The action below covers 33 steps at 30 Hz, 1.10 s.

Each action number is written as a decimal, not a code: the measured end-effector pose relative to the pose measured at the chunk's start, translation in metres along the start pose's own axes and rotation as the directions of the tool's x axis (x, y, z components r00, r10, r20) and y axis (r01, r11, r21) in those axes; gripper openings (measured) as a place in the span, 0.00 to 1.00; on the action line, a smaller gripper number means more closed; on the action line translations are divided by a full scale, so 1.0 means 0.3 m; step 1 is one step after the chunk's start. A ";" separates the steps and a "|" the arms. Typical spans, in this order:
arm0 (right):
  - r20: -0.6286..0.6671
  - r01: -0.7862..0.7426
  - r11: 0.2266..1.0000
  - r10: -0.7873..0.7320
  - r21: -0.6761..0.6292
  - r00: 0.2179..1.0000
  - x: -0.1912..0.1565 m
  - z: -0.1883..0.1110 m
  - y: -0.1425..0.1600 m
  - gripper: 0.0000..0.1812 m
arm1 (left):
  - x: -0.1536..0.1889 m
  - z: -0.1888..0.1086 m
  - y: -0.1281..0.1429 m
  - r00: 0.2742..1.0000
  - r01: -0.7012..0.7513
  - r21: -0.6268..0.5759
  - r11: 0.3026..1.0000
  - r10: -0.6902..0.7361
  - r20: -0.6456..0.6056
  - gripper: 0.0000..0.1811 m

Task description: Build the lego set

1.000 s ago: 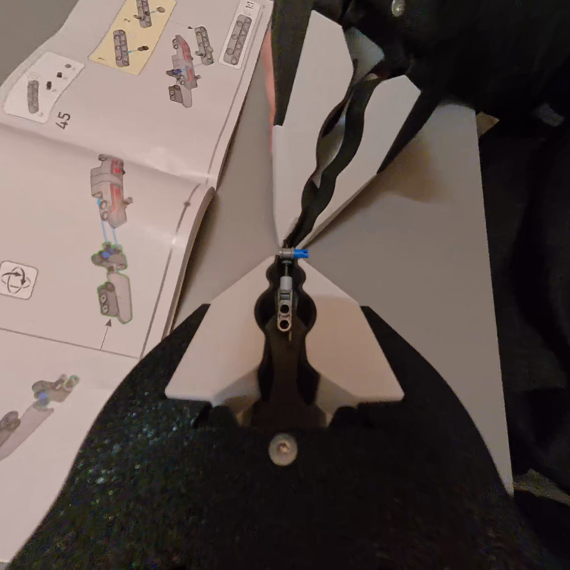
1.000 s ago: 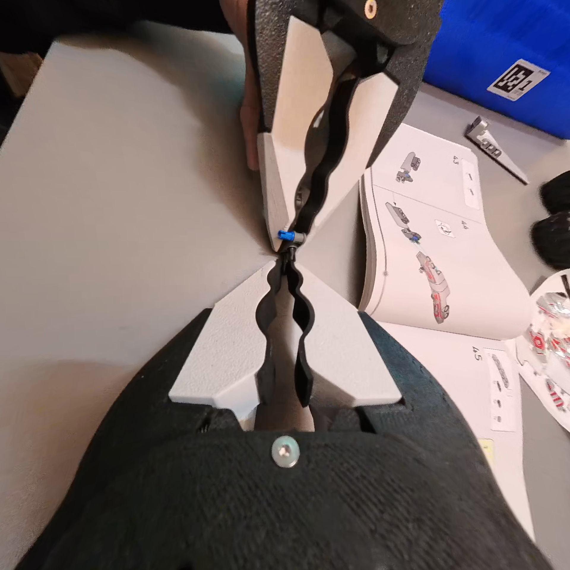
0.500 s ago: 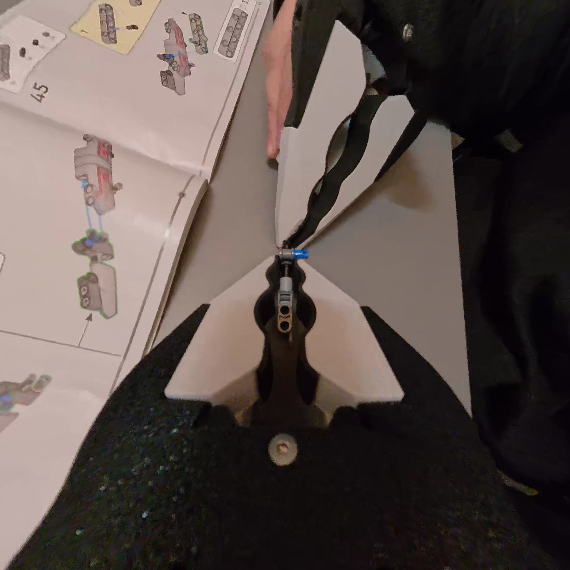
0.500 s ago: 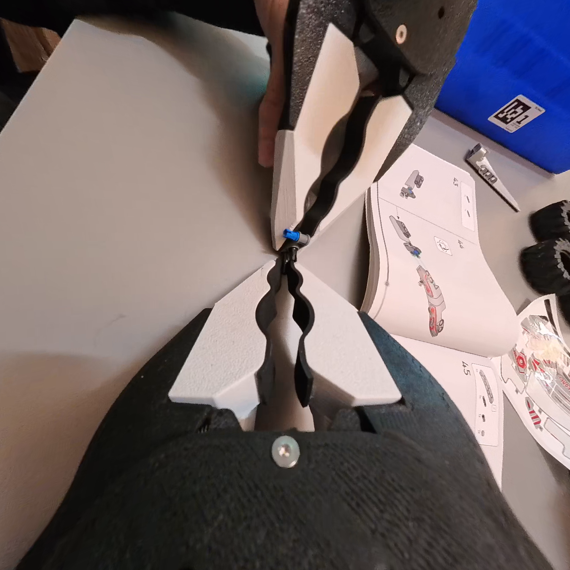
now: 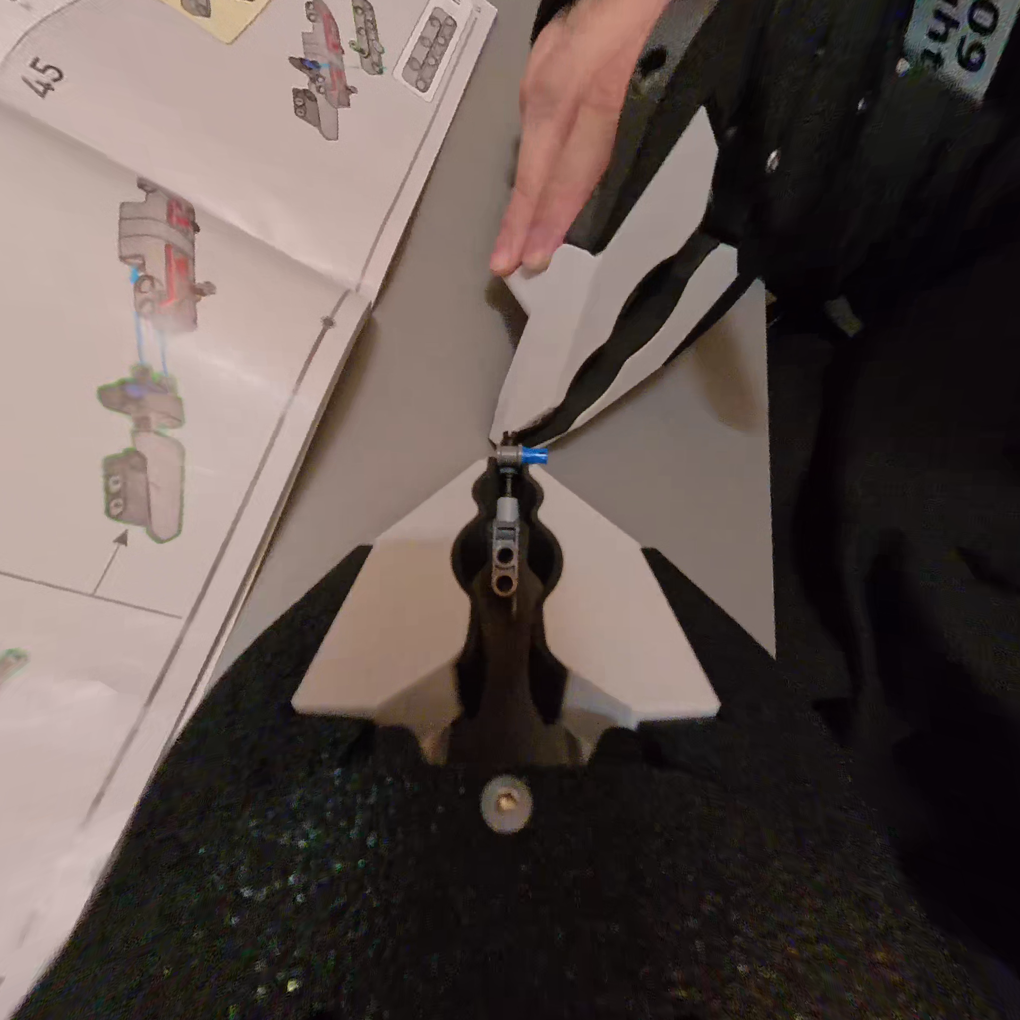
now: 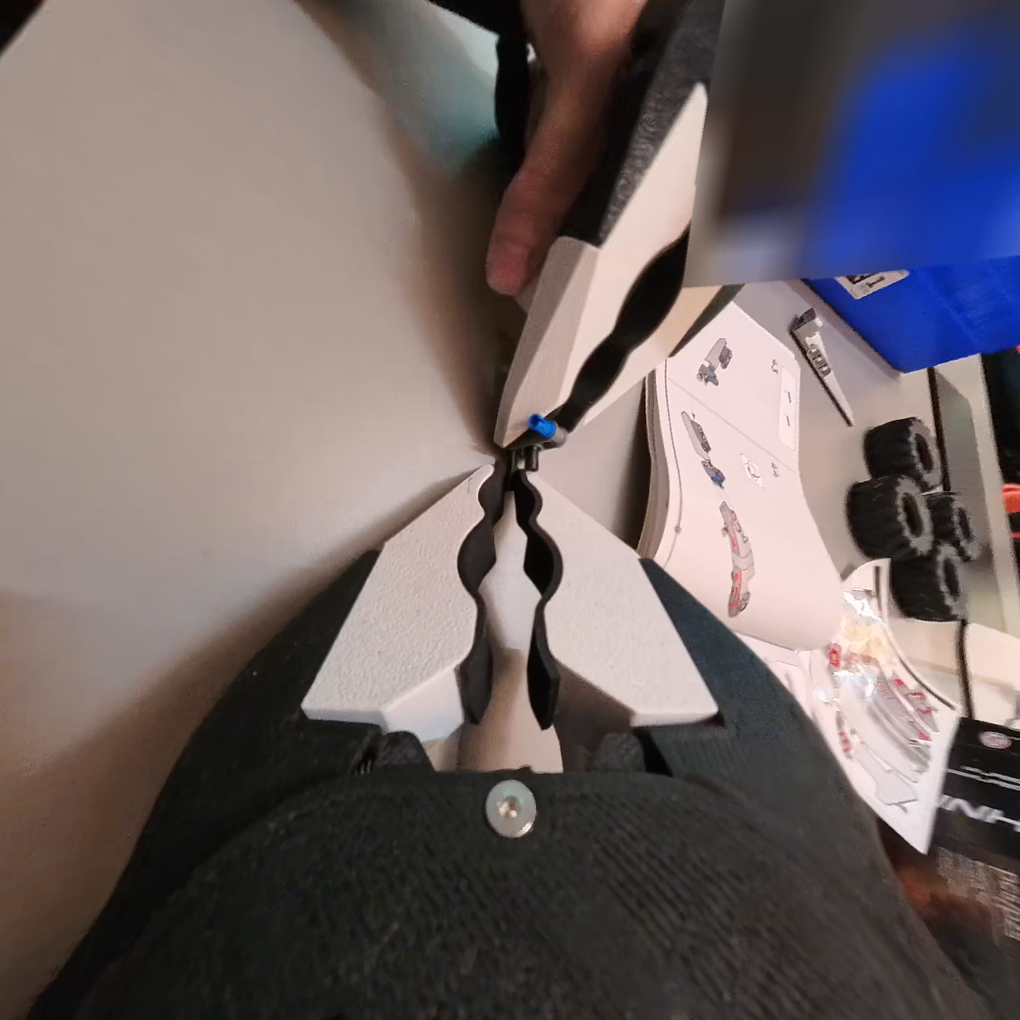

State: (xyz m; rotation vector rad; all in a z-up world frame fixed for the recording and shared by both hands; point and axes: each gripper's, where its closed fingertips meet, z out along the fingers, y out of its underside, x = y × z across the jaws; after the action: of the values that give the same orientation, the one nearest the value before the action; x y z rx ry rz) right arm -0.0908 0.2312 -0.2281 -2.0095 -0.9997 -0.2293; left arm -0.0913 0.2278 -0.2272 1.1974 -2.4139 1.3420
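Grey tabletop [image 6: 221,276], blue bin [image 6: 938,325] (far edge), black box [image 6: 988,784]

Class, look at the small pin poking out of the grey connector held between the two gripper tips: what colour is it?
Blue; the small plastic pin shows best in the left wrist view.

Both views are lit dimly w/ warm indoor light; soft shadows are cast on the desk [image 6: 221,331] beneath the grippers. Motion blur is seen on the instruction booklet [image 5: 165,331] & tyres [image 6: 905,497]. Wide-angle bending is seen at frame edges.
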 end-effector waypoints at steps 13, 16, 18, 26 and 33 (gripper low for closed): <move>0.015 -0.082 0.995 0.081 0.065 0.997 0.004 -0.019 -0.031 0.01 | 0.018 -0.020 -0.014 0.980 -0.197 0.030 0.980 0.196 0.027 0.02; -0.020 -0.026 0.998 0.027 0.061 0.999 0.008 -0.026 -0.040 0.01 | 0.030 -0.025 -0.019 0.996 -0.084 0.062 0.995 0.086 -0.037 0.02; -0.055 0.032 0.999 -0.030 0.033 0.998 0.011 -0.026 -0.040 0.01 | 0.031 -0.026 -0.023 0.998 -0.026 0.074 0.997 0.031 -0.060 0.03; -0.130 0.218 0.973 -0.226 -0.070 0.965 0.006 -0.032 -0.048 0.01 | 0.045 -0.027 -0.022 0.990 0.064 0.082 0.995 -0.053 -0.134 0.03; -0.167 0.375 0.905 -0.409 -0.200 0.897 -0.001 -0.026 -0.044 0.01 | 0.040 -0.022 -0.013 0.979 0.154 0.066 0.986 -0.144 -0.142 0.02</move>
State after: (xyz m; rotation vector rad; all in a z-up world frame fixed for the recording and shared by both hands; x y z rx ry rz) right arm -0.0991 0.2292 -0.2152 -1.8598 -1.2804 -0.7461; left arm -0.0982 0.2248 -0.2152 1.2334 -2.1524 1.4319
